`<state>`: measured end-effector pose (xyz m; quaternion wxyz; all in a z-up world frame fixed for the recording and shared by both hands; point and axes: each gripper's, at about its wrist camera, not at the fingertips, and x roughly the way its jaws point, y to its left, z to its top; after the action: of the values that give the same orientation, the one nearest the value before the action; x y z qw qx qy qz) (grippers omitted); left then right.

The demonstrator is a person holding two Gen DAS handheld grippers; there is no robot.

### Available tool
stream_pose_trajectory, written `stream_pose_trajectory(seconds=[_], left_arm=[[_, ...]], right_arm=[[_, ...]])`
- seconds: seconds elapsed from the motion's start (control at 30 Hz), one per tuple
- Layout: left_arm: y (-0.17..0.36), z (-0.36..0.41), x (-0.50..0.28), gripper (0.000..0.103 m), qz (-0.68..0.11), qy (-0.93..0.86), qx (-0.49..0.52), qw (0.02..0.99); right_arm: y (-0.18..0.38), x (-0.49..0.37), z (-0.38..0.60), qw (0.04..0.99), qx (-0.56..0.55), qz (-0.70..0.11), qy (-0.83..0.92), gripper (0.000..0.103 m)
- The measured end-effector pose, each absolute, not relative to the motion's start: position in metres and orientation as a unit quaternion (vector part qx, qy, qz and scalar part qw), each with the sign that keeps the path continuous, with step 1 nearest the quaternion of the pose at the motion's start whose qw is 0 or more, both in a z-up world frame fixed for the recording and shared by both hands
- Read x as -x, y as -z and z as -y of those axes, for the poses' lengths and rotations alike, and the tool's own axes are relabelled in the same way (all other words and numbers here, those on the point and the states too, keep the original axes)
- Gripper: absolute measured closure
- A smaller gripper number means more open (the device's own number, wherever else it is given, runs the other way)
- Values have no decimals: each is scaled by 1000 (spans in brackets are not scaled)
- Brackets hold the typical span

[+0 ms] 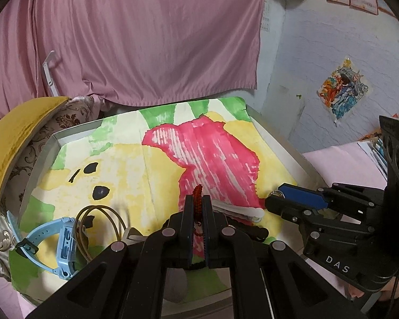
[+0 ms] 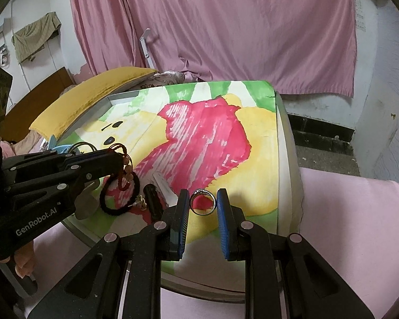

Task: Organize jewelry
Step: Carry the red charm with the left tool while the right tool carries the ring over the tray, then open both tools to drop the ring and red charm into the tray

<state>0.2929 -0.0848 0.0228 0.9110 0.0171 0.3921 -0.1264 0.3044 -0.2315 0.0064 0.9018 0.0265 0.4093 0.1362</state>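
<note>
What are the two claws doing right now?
Left gripper: shut on the red bead bracelet.
Right gripper: holding the silver ring between its fingers.

A red corded bracelet [image 2: 125, 164] with tan beads hangs from the closed tips of the left gripper [image 1: 198, 207], its knotted red cord [image 1: 198, 195] poking up between the fingers. A silver ring [image 2: 202, 202] stands upright between the right gripper's [image 2: 202, 207] fingers, touching both pads. Below the left gripper's tips lies a black hair tie [image 2: 119, 195]; to its left, a light-blue watch [image 1: 53, 242] and thin gold bangles [image 1: 101, 223].
</note>
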Motion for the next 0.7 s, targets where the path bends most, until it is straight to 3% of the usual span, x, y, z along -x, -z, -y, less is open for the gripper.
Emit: stream_pose_trajectory(seconds=[0.7], left_arm=[[-27, 73, -290, 97, -379, 129, 14, 916]], right_arm=[[-17, -292, 241, 914, -48, -380, -135, 84]])
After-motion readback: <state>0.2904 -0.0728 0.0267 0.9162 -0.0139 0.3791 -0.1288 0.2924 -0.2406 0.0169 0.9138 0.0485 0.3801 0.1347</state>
